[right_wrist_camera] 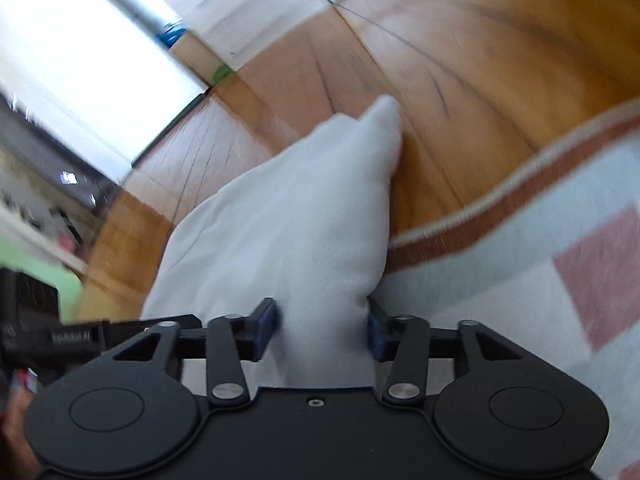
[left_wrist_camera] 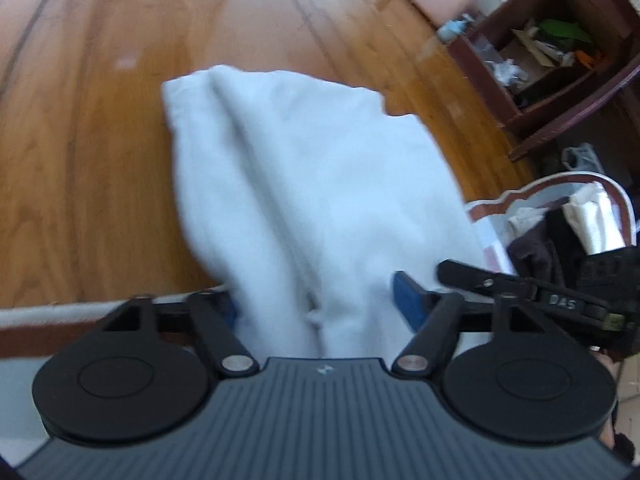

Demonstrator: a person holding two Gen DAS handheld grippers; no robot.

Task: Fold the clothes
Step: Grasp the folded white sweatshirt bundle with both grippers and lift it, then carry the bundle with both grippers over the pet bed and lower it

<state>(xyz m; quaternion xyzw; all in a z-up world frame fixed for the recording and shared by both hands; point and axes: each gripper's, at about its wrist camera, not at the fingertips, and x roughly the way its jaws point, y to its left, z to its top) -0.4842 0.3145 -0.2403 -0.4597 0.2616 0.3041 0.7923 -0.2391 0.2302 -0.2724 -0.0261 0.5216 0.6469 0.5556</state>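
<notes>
The white garment (left_wrist_camera: pixel 304 184) lies half on the wooden floor, its near end on the patterned rug (right_wrist_camera: pixel 520 280). The left gripper (left_wrist_camera: pixel 320 304) stands wide around that end, gripping nothing; the right gripper (right_wrist_camera: pixel 322 328) straddles a bunched fold, pads beside it, pressing unclear. This looks like regrasping mid-fold: next, both must close firmly on the cloth.

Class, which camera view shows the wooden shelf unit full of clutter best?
The left wrist view: the dark reddish-brown wooden shelf unit stands at upper right beyond the white cloth, its compartments visibly cluttered. The right wrist view does not show it.
</notes>
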